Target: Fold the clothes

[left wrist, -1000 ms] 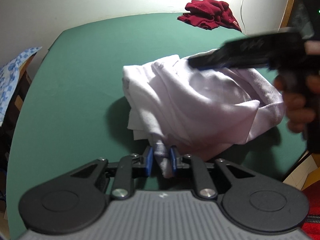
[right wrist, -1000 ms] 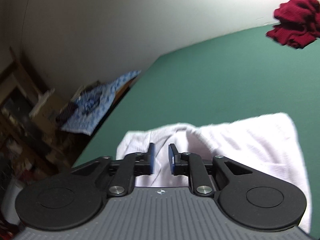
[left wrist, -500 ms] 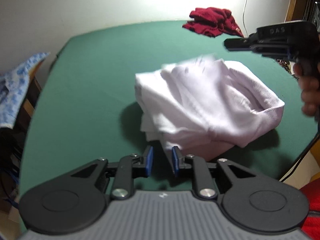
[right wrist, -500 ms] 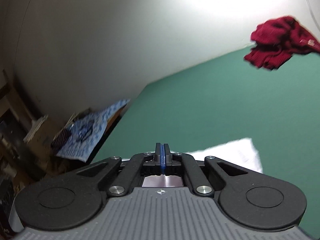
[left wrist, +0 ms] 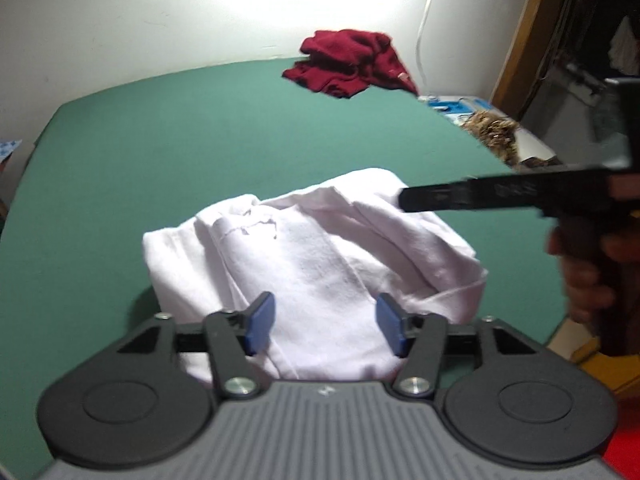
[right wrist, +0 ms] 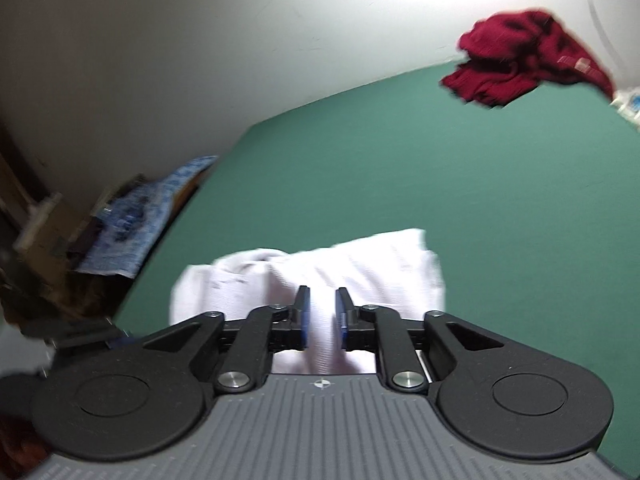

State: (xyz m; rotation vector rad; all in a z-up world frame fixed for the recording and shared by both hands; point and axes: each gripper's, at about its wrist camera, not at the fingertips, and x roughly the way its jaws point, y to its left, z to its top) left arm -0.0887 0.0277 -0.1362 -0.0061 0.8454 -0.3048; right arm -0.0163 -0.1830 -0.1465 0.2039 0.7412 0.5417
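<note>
lying near the green table (left wrist: 120,152) front edge, white garment (left wrist: 320,264)

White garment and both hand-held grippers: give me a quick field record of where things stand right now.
white garment: folded bundle on the green table
left hand-held gripper: jaws wide apart, just opened further; cloth shows between the pads, not pinched
right hand-held gripper: jaws part open, just reopened; cloth seen in the gap, grip not clear
red garment: crumpled heap at the far edge of the table, untouched
patterned blue cloth: off the table's left side
</note>
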